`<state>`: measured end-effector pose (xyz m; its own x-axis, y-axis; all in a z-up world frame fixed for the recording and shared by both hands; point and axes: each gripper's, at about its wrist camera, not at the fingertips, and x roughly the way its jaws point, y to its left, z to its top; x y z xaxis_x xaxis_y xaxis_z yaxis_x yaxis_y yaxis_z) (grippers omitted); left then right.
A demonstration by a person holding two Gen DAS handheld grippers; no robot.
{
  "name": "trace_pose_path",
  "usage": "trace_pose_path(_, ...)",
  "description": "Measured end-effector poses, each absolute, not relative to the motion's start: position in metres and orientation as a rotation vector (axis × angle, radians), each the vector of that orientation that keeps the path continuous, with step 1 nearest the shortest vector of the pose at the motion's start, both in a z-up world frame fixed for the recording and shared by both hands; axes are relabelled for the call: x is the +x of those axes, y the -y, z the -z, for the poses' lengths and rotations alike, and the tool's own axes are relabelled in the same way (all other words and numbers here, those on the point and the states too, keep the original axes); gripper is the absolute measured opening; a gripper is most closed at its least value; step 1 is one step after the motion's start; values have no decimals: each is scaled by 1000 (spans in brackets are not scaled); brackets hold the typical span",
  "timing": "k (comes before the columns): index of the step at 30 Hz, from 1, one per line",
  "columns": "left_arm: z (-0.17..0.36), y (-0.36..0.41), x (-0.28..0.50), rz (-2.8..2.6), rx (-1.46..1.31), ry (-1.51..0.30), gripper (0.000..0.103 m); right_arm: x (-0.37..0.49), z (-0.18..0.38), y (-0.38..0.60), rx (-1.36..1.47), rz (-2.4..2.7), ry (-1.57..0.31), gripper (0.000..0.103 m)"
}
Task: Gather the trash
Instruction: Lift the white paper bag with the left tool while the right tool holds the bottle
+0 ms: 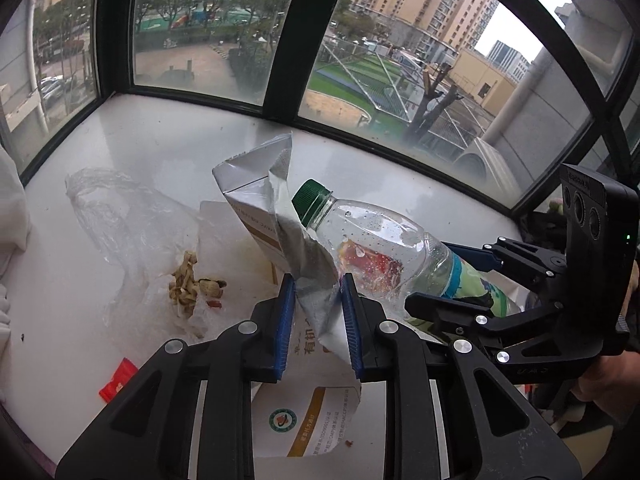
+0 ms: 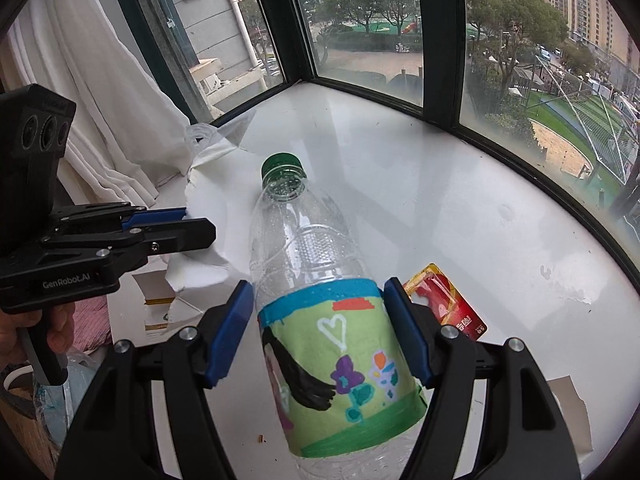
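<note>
Where sill (image 1: 168, 148) meets window (image 1: 208, 32): glossy white.

Open sill (image 2: 440, 184) toward window; peanut shells (image 1: 188, 284), bag (image 1: 116, 208) crowd left.

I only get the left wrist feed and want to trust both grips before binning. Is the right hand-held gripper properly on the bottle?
Observer: Yes. The right hand-held gripper has both blue pads pressed on the bottle's label, which is painted with a heart and flowers.
Operator: Any trash left near it?
Observer: A red-and-gold packet lies on the sill, just behind the pad on the right side of that view.
</note>
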<state>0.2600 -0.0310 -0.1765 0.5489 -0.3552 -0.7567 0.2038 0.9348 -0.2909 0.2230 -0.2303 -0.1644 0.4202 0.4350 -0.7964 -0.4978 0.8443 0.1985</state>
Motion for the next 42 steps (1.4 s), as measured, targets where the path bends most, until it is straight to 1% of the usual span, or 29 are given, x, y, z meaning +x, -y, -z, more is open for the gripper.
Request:
trace_pose_path(11, 132, 32, 227, 343, -151, -879, 21, 188, 131, 240, -39, -581, -933, 65)
trace_pose_path(23, 97, 18, 205, 303, -144, -835, 21, 173, 131, 231, -34, -606, -925, 65)
trace_pose_path(37, 76, 8, 165, 246, -147, -791, 21, 149, 124, 213, -64, -667, -898, 65)
trace_pose_path(42, 75, -8, 137, 211, -166, -776, 21, 137, 121, 195, -81, -702, -883, 65)
